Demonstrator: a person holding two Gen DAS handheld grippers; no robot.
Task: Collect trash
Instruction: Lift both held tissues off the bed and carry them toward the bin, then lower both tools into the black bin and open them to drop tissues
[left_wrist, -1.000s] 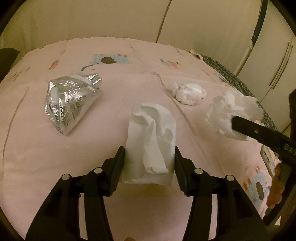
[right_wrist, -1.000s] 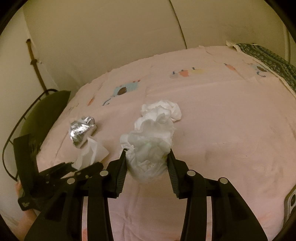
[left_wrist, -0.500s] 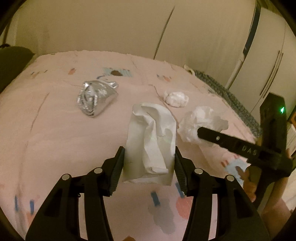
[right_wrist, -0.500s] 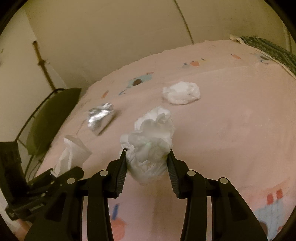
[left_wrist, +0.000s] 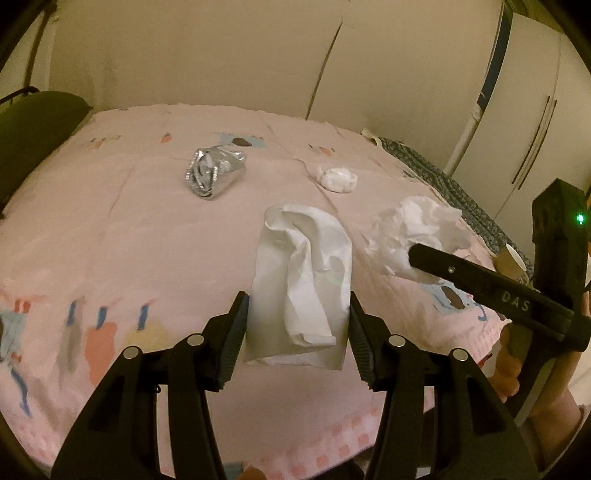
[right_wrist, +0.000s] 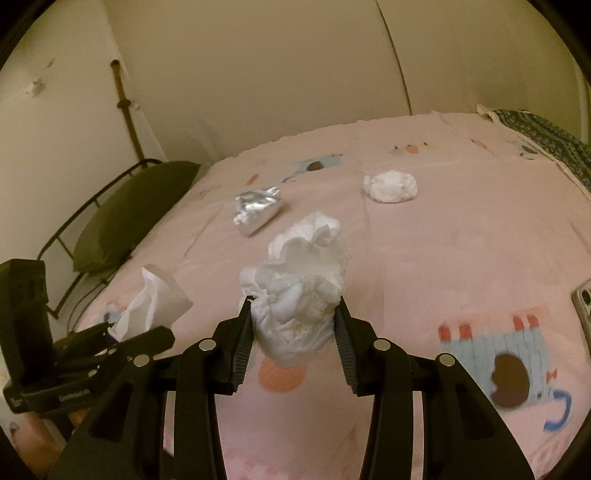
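Left wrist view. My left gripper (left_wrist: 298, 317) is clamped on a folded white tissue (left_wrist: 301, 284), which stands upright between the two black fingers (left_wrist: 231, 339) and is lifted clear of the pink bedsheet (left_wrist: 110, 243). On the sheet beyond lie a crushed silver foil wrapper (left_wrist: 214, 175), to the left, and a small white paper ball (left_wrist: 338, 178), to the right; the two are well apart. At right, one finger of my right gripper (left_wrist: 480, 280) crosses the frame, with a crumpled white tissue wad (left_wrist: 417, 229) at its tip. White cupboard doors (left_wrist: 517, 110) stand behind the bed, and a dark green cushion (left_wrist: 33, 125) sits at the left edge.

Right wrist view. My right gripper (right_wrist: 295, 325) is closed on the crumpled white tissue wad (right_wrist: 299, 280), pinched at its lower part between both fingers (right_wrist: 345, 343) and held above the pink bedsheet (right_wrist: 461, 240). The silver foil wrapper (right_wrist: 256, 210) and the white paper ball (right_wrist: 390, 185) lie on the sheet farther off. At lower left, my left gripper (right_wrist: 107, 332) appears side-on with the folded white tissue (right_wrist: 151, 302) in its grasp. The dark green cushion (right_wrist: 133, 210) rests against a black metal frame (right_wrist: 59, 240) beside the bed
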